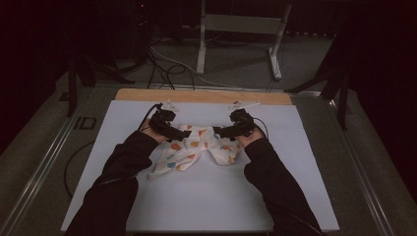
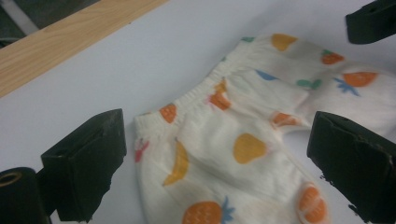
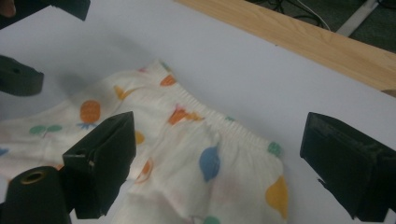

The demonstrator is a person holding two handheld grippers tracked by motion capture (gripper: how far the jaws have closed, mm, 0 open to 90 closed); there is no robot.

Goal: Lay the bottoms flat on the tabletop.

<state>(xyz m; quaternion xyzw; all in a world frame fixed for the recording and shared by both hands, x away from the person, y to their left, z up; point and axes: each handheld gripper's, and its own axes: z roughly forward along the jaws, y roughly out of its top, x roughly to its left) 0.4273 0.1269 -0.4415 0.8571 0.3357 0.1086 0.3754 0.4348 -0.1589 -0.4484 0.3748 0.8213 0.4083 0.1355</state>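
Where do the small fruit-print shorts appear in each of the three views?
High view: the shorts lie in the middle of the white table, between the two hands.
Left gripper view: centre to lower right, waistband running up to the right.
Right gripper view: lower left to centre, waistband running down to the right.
Shared landmark: the wooden strip along the table's far edge.

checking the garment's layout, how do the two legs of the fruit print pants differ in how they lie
The left leg of the fruit print pants stretches long toward the person's left sleeve; the right leg looks shorter and bunched. The left leg ends clear of the grippers; the right leg lies close to the right gripper. Both are cream with fruit prints, flat on the white board.
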